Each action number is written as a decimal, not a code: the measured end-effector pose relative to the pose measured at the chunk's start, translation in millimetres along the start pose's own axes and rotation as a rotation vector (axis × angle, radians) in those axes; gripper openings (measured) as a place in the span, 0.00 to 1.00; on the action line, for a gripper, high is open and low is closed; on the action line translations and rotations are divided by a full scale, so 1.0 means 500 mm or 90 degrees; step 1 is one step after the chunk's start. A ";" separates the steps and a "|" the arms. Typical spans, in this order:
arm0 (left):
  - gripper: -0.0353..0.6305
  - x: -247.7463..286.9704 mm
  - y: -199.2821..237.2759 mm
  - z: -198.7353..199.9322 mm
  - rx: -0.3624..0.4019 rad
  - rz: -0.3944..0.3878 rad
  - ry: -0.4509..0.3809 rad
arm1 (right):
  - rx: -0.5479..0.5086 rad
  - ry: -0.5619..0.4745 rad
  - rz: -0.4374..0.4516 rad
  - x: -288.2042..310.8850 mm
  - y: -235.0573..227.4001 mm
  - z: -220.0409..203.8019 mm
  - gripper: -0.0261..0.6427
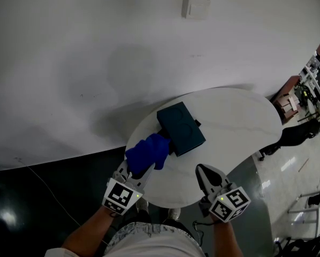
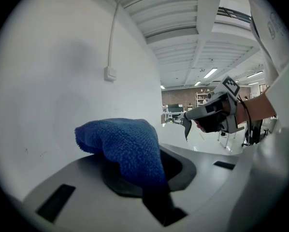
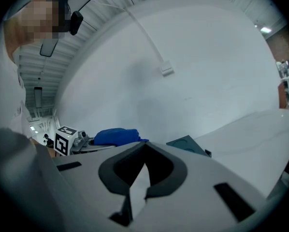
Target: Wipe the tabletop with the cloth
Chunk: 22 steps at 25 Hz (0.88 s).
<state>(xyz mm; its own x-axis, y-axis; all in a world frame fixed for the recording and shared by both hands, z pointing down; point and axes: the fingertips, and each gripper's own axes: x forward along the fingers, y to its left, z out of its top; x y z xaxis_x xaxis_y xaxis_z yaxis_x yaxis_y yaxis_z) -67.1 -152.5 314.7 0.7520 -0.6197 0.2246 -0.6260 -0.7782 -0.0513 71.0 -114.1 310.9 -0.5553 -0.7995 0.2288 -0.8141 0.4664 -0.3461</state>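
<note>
A blue cloth (image 1: 147, 151) is bunched up in my left gripper (image 1: 143, 168), which is shut on it at the near left edge of the round white table (image 1: 240, 122). In the left gripper view the cloth (image 2: 125, 146) drapes over the jaws and hides their tips. A dark teal box (image 1: 181, 128) lies on the table just beyond the cloth and touches it. My right gripper (image 1: 203, 171) is shut and empty, over the table's near edge to the right of the box. In the right gripper view the jaws (image 3: 144, 151) meet over white tabletop, with the cloth (image 3: 116, 136) and the box (image 3: 188, 144) ahead.
A white wall with a switch box (image 1: 196, 6) stands right behind the table. Dark floor (image 1: 37, 197) lies to the left. A black chair base (image 1: 294, 135) and shelving (image 1: 315, 90) stand to the right. The person's shoes (image 1: 173, 214) show under the table's near edge.
</note>
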 end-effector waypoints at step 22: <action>0.16 0.003 -0.013 -0.012 -0.009 0.009 0.011 | 0.005 0.003 0.001 -0.017 -0.010 -0.013 0.05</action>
<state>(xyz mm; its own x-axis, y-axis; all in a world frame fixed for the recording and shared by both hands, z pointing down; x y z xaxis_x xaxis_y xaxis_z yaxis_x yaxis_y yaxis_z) -63.2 -147.8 321.4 0.7393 -0.6290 0.2407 -0.6396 -0.7676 -0.0412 78.6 -107.3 316.8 -0.5571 -0.7970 0.2332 -0.8121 0.4643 -0.3534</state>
